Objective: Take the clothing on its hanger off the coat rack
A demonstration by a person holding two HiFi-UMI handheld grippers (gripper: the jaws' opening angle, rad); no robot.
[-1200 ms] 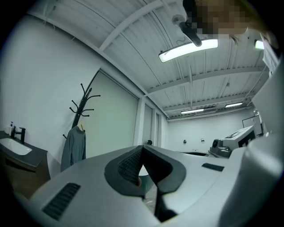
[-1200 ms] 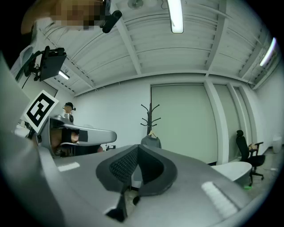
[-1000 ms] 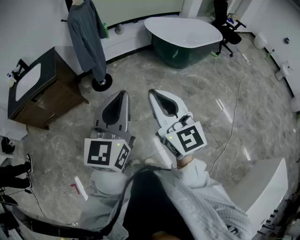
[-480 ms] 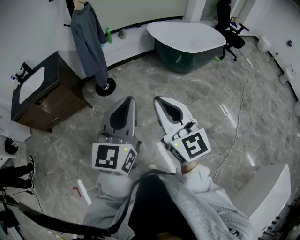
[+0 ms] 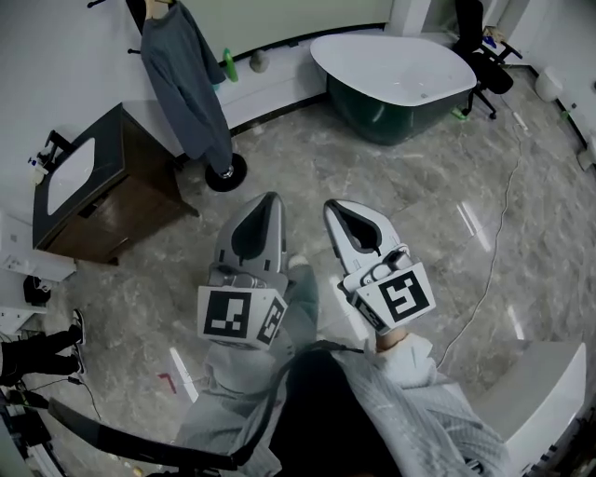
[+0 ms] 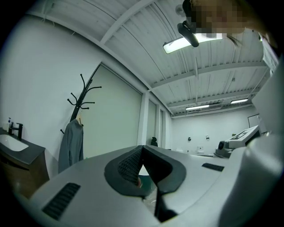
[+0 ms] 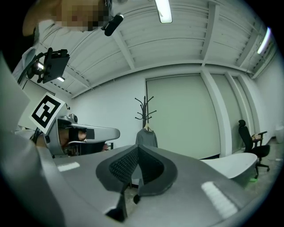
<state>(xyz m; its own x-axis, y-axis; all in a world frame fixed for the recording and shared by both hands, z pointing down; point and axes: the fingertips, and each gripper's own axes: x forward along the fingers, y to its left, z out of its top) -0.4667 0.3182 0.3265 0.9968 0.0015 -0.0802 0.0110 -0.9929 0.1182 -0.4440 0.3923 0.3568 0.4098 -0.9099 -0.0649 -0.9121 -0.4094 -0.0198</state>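
A grey long-sleeved garment [image 5: 191,84] hangs on a wooden hanger [image 5: 160,7] from a black coat rack, whose round base [image 5: 226,172] stands on the floor at the far left. The garment [image 6: 71,150] and the rack [image 6: 84,95] show at the left in the left gripper view, and small in the middle of the right gripper view as garment [image 7: 146,138] and rack [image 7: 145,107]. My left gripper [image 5: 271,199] and right gripper [image 5: 329,206] are held side by side well short of the rack, both shut and empty.
A dark wooden vanity [image 5: 112,196] with a white sink stands left of the rack. A white and green bathtub [image 5: 402,79] sits at the back, with an office chair [image 5: 484,61] to its right. A cable [image 5: 494,242] lies across the marble floor. A white machine [image 5: 535,391] is at the lower right.
The view has shifted toward the rack: the garment, vanity and bathtub have slid right and down in the head view. Both grippers keep their pose, shut.
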